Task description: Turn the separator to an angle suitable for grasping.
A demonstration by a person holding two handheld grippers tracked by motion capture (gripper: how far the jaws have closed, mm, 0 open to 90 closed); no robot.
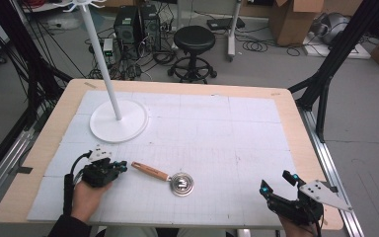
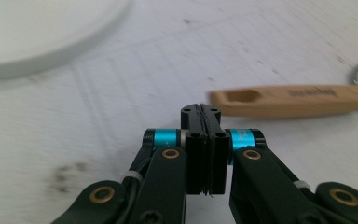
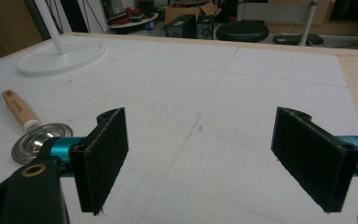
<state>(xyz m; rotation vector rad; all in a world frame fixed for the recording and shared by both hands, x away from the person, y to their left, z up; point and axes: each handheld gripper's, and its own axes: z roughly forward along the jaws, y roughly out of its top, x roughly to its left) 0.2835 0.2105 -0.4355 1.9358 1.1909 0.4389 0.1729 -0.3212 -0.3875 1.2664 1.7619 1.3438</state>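
Note:
A tool with a light wooden handle point(image 1: 150, 171) and a round, ridged metal head point(image 1: 182, 183) lies flat on the white mat at the front centre. My left gripper point(image 1: 122, 166) is shut with nothing between its pads, its tips just left of the handle's free end and not touching it. The left gripper view shows the closed jaws point(image 2: 200, 116) low over the mat, with the handle point(image 2: 289, 99) lying crosswise just beyond them. My right gripper point(image 1: 276, 181) rests near the front right edge, open and empty point(image 3: 200, 154). From there the metal head point(image 3: 42, 140) lies far to its left.
A white stand with a round base point(image 1: 118, 121) and a tall pole point(image 1: 101, 54) occupies the back left of the mat. The table's wooden rim point(image 1: 296, 123) frames the mat. Beyond the table are a black stool point(image 1: 194, 44), computer towers and cardboard boxes.

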